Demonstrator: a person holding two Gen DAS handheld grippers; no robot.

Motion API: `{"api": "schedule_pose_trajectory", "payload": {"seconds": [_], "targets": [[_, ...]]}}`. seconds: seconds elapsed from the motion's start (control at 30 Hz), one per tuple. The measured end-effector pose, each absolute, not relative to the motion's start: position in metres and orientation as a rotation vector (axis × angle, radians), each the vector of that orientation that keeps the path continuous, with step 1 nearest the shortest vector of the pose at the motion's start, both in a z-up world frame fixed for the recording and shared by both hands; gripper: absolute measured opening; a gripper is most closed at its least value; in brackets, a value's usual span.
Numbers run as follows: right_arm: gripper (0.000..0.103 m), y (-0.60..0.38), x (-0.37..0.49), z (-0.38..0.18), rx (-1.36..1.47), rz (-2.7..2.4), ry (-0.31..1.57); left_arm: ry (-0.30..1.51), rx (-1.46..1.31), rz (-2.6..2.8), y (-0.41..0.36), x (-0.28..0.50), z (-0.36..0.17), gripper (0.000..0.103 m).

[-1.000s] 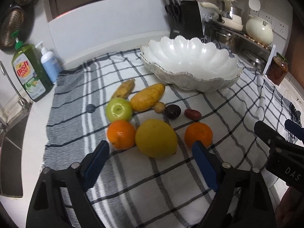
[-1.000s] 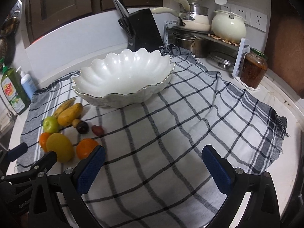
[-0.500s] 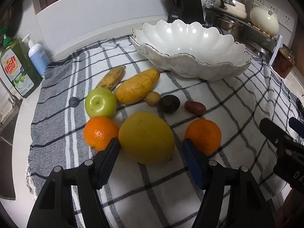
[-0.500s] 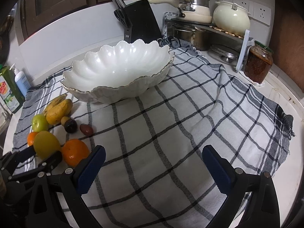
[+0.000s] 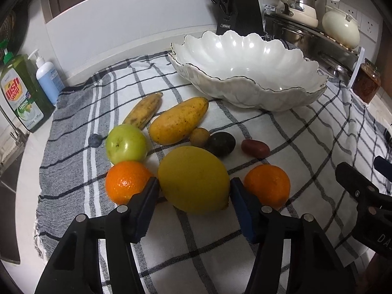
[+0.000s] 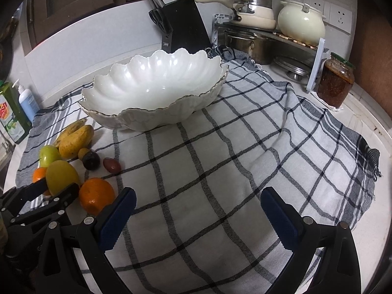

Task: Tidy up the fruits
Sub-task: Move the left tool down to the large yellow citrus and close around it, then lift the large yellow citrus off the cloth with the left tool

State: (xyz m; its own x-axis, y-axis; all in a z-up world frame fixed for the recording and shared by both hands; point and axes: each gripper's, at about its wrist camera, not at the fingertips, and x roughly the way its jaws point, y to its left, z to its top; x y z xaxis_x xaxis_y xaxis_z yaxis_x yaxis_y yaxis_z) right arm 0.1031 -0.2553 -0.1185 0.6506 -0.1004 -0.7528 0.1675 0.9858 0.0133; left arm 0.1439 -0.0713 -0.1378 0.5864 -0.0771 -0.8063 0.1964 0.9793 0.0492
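A big yellow citrus [image 5: 193,180] lies on the checked cloth between the pads of my left gripper [image 5: 193,193], which touch or nearly touch its sides. One orange [image 5: 126,181] lies left of it, another orange [image 5: 267,186] right. Behind lie a green apple [image 5: 126,143], a mango [image 5: 178,121], a banana [image 5: 144,110], a small tan fruit [image 5: 199,137], a dark plum [image 5: 220,144] and a red fruit [image 5: 256,148]. The empty white scalloped bowl [image 6: 156,90] stands behind them. My right gripper [image 6: 196,210] is open and empty over the cloth.
Dish soap [image 5: 20,93] and a blue pump bottle [image 5: 47,78] stand at the left edge by the sink. A knife block [image 6: 183,24], a pot rack [image 6: 269,39] and a jar [image 6: 335,83] line the back and right. The cloth [image 6: 220,171] covers the counter.
My left gripper has moved forward and its jaws have narrowed around the yellow citrus. My right gripper has shifted slightly closer to the bowl and stays open.
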Motion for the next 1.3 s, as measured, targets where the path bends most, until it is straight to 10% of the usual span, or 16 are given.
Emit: {"api": "schedule_pose_trajectory", "payload": {"seconds": [1.3], "targets": [[0.103,-0.24,0.089,-0.112,0.073,-0.112,0.84,0.946,0.117,-0.18,-0.059,0.119,-0.14,0.069]]}}
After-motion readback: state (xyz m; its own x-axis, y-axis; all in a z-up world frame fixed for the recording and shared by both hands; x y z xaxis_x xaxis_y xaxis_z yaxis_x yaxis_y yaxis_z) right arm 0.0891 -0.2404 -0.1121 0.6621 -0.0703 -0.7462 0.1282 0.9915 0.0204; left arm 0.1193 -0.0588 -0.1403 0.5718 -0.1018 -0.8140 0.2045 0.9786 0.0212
